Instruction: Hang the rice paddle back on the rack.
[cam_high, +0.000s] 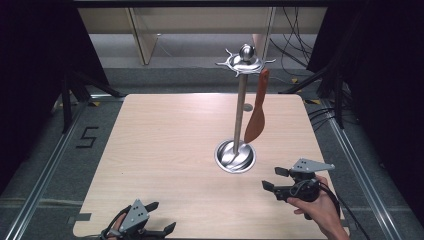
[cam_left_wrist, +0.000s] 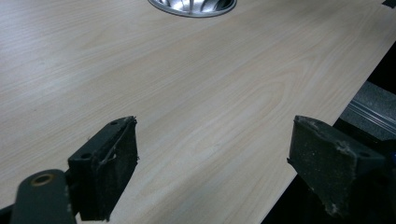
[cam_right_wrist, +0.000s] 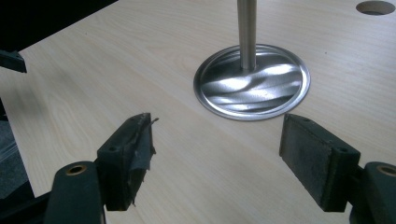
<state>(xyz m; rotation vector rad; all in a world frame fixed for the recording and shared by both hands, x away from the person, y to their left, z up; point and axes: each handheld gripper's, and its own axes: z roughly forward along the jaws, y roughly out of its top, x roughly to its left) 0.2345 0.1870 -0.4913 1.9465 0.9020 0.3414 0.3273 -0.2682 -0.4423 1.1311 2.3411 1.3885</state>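
Observation:
A steel utensil stand (cam_high: 240, 107) rises from a round dished base (cam_high: 235, 156) right of the table's middle; its hooked crown (cam_high: 245, 61) carries an orange-brown spatula (cam_high: 257, 107) that hangs blade down. My right gripper (cam_high: 274, 179) is held by a hand near the table's right front, open and empty, jaws pointing left toward the base (cam_right_wrist: 252, 81). My left gripper (cam_high: 161, 217) rests at the front edge, open, nothing between its jaws. The base's rim (cam_left_wrist: 192, 6) shows far ahead in the left gripper view.
The light wood table (cam_high: 170, 150) has a small round hole (cam_high: 247, 106) behind the stand. Black curtains flank both sides, cables lie on the floor at the back right, and a floor marking "5" (cam_high: 87, 136) sits to the left.

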